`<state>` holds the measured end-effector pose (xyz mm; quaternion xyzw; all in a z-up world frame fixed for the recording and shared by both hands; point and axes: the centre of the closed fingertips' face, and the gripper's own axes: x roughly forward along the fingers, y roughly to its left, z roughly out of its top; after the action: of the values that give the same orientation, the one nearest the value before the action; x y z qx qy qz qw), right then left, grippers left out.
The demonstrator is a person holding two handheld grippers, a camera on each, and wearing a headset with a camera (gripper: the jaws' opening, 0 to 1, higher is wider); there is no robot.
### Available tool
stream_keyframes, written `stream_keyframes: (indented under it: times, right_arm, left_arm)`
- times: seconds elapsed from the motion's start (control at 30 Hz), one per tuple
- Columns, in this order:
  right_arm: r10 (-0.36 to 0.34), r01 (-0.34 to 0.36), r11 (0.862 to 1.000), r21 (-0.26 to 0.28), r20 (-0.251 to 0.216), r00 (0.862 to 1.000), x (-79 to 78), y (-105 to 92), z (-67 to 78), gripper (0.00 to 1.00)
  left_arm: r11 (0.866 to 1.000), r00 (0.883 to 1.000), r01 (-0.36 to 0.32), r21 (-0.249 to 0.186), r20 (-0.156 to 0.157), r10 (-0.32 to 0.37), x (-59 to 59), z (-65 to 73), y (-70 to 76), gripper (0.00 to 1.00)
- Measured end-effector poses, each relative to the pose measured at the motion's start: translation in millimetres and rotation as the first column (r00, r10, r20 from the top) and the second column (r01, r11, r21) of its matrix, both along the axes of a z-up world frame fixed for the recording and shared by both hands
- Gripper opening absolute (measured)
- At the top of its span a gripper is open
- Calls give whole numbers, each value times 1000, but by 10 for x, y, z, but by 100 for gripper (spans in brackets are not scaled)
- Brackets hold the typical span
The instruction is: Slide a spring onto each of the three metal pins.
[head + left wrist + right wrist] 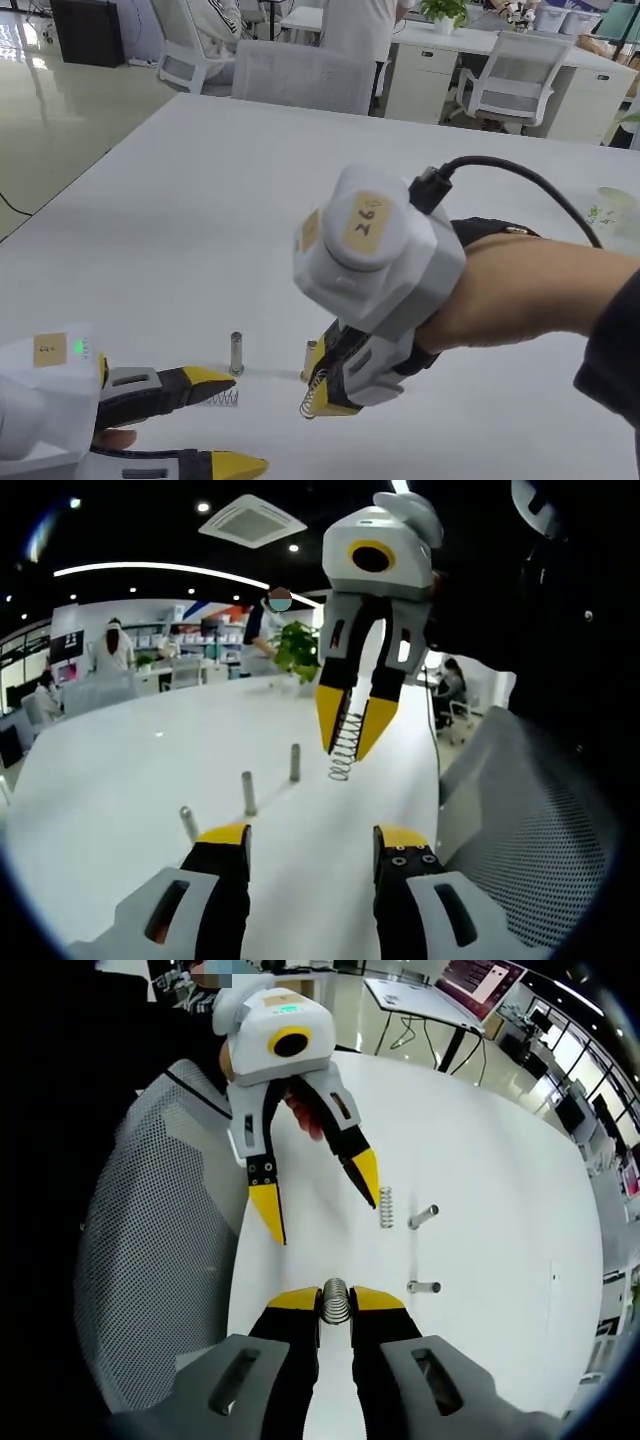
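Observation:
My right gripper [325, 395] hangs low over the white table [200, 230], shut on a small steel spring [312, 395] that sticks out past its yellow tips. Just behind it stands one metal pin [309, 358], partly hidden, and another pin [236, 353] stands to its left. A second spring [222, 399] lies flat on the table beside the upper fingertip of my left gripper [248, 422], which is open and holds nothing. The left gripper view shows three upright pins [248, 792] in a row, with the held spring [345, 750] hanging near the farthest pin [295, 762].
A grey mesh chair [150, 1260] stands close against the table's near edge. Office chairs [505, 85] and desks [470, 45] line the far side, with people beyond. A pale green-marked item [612, 210] sits at the table's right edge.

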<state>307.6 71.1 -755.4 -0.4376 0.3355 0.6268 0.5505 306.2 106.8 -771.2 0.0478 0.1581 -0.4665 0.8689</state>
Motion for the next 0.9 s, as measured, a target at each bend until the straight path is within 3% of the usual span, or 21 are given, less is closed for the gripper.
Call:
stream_keyframes:
  times: [0.37,0.9]
  right_arm:
    - [-20,20,1000,0,13,1000,121,-42,34,8]
    - [-65,65,998,-1,27,998,431,-86,77,8]
  left_arm:
    - [999,999,-40,-6,-6,40,29,-20,76,52]
    - [997,997,-72,-15,-8,72,46,-25,142,61]
